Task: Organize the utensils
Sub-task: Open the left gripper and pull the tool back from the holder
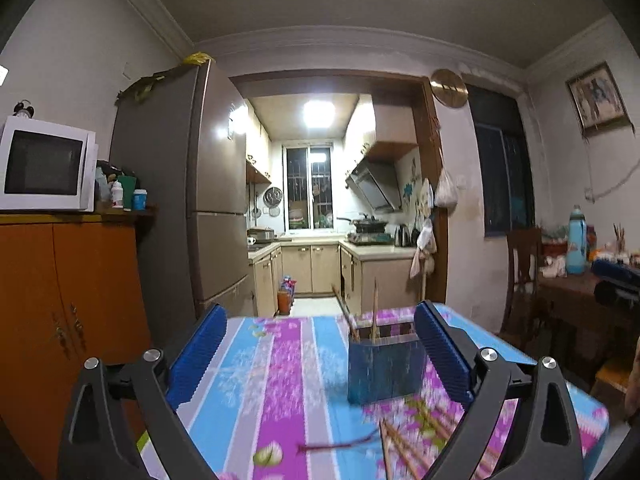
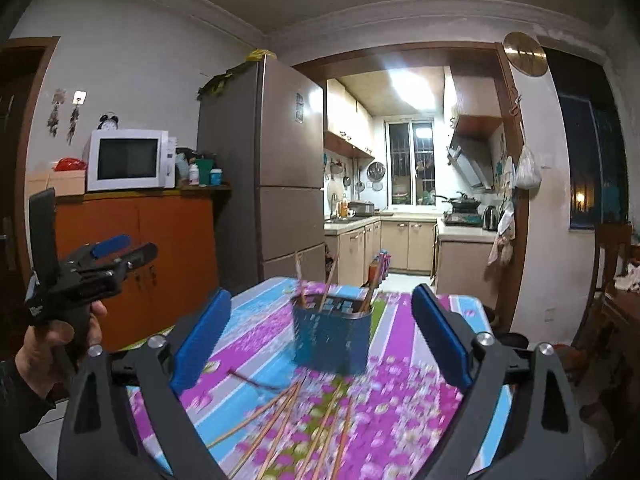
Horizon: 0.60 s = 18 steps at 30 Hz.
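Blue is the holder (image 2: 331,338), a small box that stands upright in the middle of the table (image 2: 404,408). We see a few chopsticks (image 2: 327,286) already standing in it, sticking up and leaning a little. We think they lean because the box is wide and they rest against its rim.

More chopsticks (image 2: 280,428) lie flat on the flowery cloth, just in front of the holder and close to us. They are spread out like a fan, not in a neat bunch. A thin dark stick (image 2: 250,380) lies beside them; it is too blurred to tell what it is.

Our right gripper (image 2: 320,336) has its blue pads wide apart and nothing between them is being squeezed. Our left gripper (image 1: 320,354) is wide apart too, and empty. In the right view we see it held up in a hand (image 2: 60,336), off to the side of the table.

We think both are spread so they are ready to pick up a loose chopstick. The job looks partly done: some are in, many are still lying out. The thin sticks lie flat, so they may be hard to pinch.
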Tool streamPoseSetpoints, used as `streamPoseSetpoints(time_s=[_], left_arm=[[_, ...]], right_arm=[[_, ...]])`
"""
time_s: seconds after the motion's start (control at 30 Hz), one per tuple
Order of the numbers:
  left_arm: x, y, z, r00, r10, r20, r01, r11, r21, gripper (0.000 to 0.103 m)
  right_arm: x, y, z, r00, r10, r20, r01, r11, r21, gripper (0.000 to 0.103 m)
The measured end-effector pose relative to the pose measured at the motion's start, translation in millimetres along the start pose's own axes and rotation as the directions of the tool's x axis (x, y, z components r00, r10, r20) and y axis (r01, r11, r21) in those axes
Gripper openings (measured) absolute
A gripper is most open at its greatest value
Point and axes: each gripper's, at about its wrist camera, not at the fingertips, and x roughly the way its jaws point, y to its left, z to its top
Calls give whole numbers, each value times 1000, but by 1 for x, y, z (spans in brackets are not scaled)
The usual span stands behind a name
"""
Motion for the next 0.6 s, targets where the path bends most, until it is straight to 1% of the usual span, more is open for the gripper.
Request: streamPoseSetpoints(time_s=[0.13, 0.23, 0.43, 0.6], left_arm=[[-12, -7, -34, 999, -15, -51, 16, 1000, 17, 95], [-17, -9, -65, 993, -34, -113, 35, 999, 11, 95], [-22, -16, -113, 980, -57, -188, 62, 998, 24, 95], [-23, -22, -140, 970, -79, -230, 87, 996, 27, 95]], right_arm=[[-11, 9, -25, 999, 20, -30, -20, 999, 28, 76], [-16, 17, -41, 998, 26, -49, -24, 999, 30, 75], [-29, 33, -75, 997, 13, -76, -11, 1000, 22, 70], [-26, 37, -105, 991, 3, -131, 2, 999, 35, 64]])
